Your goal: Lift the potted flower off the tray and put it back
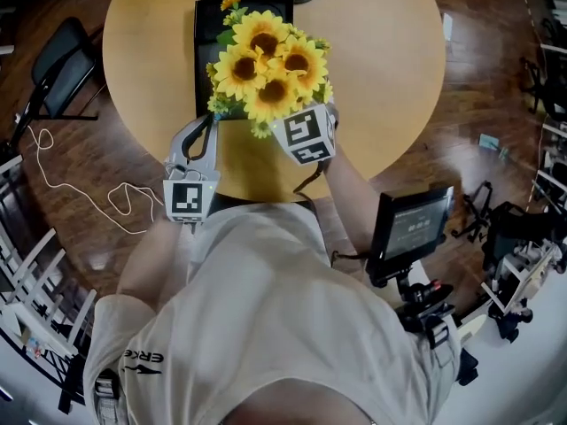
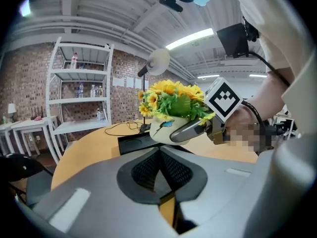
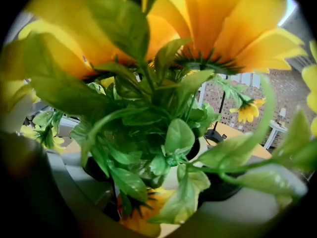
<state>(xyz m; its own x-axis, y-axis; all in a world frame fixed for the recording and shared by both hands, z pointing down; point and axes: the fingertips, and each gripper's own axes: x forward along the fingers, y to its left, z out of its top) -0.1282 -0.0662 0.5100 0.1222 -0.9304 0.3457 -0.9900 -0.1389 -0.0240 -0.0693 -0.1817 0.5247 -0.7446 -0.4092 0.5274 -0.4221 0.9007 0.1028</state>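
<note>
Yellow blooms of the potted flower (image 1: 266, 65) are hanging over the black tray (image 1: 208, 25) on the round surface (image 1: 381, 51), seemingly just clear of it, because the right tool (image 3: 158, 192) is clamping the pot between widely spread jaws. The left tool (image 2: 159, 157), jaws together on nothing, is idling near-left.

I work in a studio-type lab: brick wall (image 2: 29, 78), white metal shelving (image 2: 81, 88), ceiling strip light (image 2: 190, 37), wood floor (image 1: 461, 25) with a loose cable (image 1: 80, 193), a round wooden worktop (image 1: 372, 69), and a monitor (image 1: 412, 224) on a stand beside me.
</note>
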